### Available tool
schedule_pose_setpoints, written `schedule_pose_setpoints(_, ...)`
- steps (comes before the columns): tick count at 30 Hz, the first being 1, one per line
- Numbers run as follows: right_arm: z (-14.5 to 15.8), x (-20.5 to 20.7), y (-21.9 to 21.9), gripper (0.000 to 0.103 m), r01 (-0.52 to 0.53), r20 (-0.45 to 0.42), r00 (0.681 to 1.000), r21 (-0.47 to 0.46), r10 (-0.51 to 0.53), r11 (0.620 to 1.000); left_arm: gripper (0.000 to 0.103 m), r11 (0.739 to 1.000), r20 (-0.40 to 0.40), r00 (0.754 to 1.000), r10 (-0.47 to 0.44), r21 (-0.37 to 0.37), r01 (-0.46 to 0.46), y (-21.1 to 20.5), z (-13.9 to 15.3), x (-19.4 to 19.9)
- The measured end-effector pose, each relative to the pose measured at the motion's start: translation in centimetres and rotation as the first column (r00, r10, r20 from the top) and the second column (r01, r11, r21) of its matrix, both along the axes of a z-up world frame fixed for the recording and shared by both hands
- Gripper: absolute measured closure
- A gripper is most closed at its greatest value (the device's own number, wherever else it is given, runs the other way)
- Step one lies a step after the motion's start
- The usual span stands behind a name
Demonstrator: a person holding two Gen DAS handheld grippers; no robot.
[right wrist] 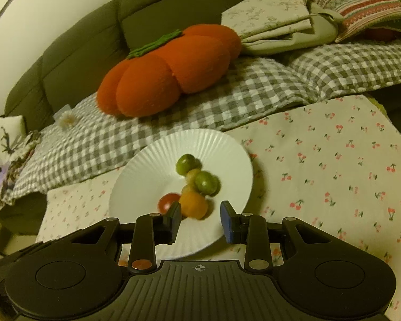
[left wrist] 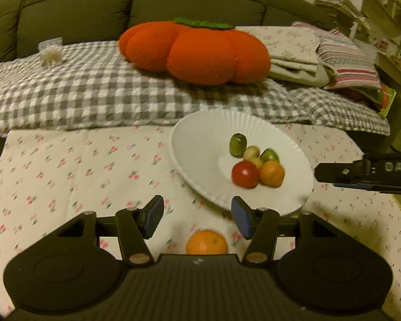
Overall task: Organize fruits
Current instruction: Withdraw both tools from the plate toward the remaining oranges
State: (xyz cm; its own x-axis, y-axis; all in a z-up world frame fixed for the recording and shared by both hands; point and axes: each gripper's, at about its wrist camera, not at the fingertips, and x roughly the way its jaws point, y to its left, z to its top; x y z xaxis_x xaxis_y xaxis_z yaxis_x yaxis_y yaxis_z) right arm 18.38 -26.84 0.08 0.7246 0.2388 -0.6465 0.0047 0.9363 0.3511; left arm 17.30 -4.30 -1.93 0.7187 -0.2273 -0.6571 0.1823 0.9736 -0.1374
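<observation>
1. White and ribbed, the plate sits on the cherry-print cloth and already carries a cluster of small fruit: a red one, an orange one, two green ones and a couple of pale ones, all touching at about the plate's 4 o'clock side in your left wrist view.
2. One orange lies loose on the cloth, off the plate, low between the fingers of your left gripper and close to its body at 6 o'clock.
3. Your left gripper's fingers are spread wide and hold nothing; the orange is not yet touched.
4. Your right gripper hangs over the near rim of the plate, its fingers also parted and empty, with the plated orange fruit just ahead of the gap.
5. Judging by this, you are on the pick of the last stray fruit, most of the sorting looking done.
6. Next, you likely need to lower the left gripper so the pads straddle the orange's widest part, close gently, then carry it toward 1 o'clock onto a bare part of the plate, clear of the right gripper.
</observation>
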Motion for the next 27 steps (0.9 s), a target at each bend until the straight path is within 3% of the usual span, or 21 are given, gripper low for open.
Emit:
schedule_pose_setpoints(8, -0.2, -2.8, 2.1, 0.064, -0.070, -0.005, 0.998, -0.025, 0.070, 0.997, 0.047, 0.998, -0.072, 0.996, 0.058, 0.004, -0.058, 0.8, -0.7, -1.9)
schedule_pose_setpoints(15, 0.6, -4.4, 3.1, 0.045, -0.098, 0.000, 0.995, -0.022, 0.098, 0.995, 0.035, 0.996, -0.097, 0.991, 0.091, 0.003, -0.091, 1.7, -0.4, -3.2)
schedule_pose_setpoints(19, 0.6, -5.2, 3.7, 0.038, -0.114, -0.009, 0.993, -0.027, 0.114, 0.993, 0.019, 0.989, -0.116, 0.982, 0.149, 0.025, -0.147, 2.6, -0.3, -4.0)
schedule_pose_setpoints(22, 0.3, -5.7, 4.2, 0.032, -0.123, -0.030, 0.992, -0.012, 0.122, 0.992, 0.018, 0.988, -0.127, 0.980, 0.153, 0.035, -0.149, 2.9, -0.2, -4.4)
schedule_pose_setpoints(27, -1.0, -6.5, 4.9, 0.031, -0.122, -0.098, 0.987, 0.021, 0.124, 0.992, 0.016, 0.989, -0.137, 0.980, 0.143, -0.008, -0.145, 2.8, -0.5, -4.0)
